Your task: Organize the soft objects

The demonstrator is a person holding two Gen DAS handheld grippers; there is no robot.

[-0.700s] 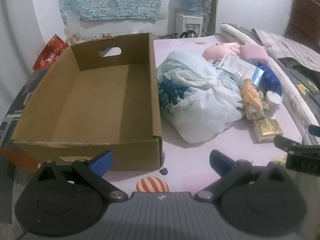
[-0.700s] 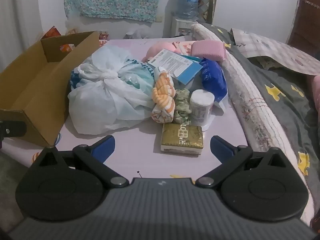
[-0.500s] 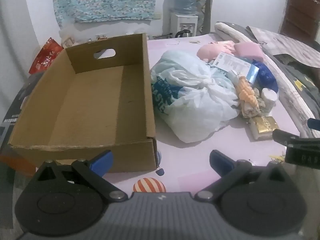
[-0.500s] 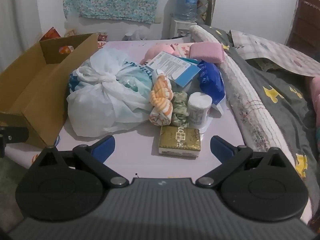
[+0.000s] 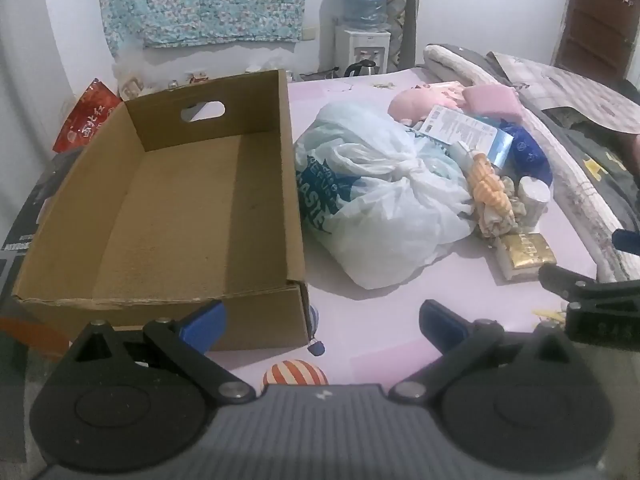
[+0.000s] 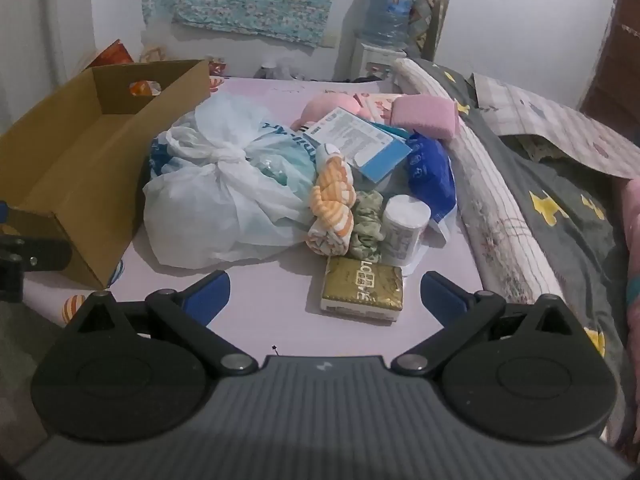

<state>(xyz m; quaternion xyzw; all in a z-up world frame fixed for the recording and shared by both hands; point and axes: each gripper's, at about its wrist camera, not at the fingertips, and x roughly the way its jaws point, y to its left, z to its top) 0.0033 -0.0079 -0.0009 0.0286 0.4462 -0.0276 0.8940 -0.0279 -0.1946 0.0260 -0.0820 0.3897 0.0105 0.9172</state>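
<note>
The left gripper (image 5: 322,322) sits at the bottom of its own view with both blue-tipped fingers (image 5: 204,318) spread wide, holding nothing and touching nothing; its left finger overlaps the near wall of the cardboard box (image 5: 168,216) in the picture, though contact cannot be judged. The right gripper (image 6: 324,292) is likewise spread wide and holds nothing, its fingers (image 6: 440,290) flanking the near edge of a gold packet (image 6: 362,288) on the pink sheet (image 6: 260,320).

The box fills the left half of the left view, with a cut-out handle hole in its far wall. Just right of it, touching its side, lies a knotted white plastic bag (image 5: 380,204) with blue print, of which only fragments like "ASTE" can be read. Centre right of the right view is the pile of soft things: an orange-and-white striped cloth roll (image 6: 332,208), a green scrunchie (image 6: 366,222), a white roll (image 6: 404,224), a blue bag (image 6: 430,172), a pink sponge-like pad (image 6: 424,114) and a pink plush (image 6: 330,108). A printed packet (image 6: 356,140) with fine, unreadable text rests on top. The gold packet shows upside-down lettering, illegible. At upper left of the left view a red pouch (image 5: 86,126) bears Chinese characters.
</note>
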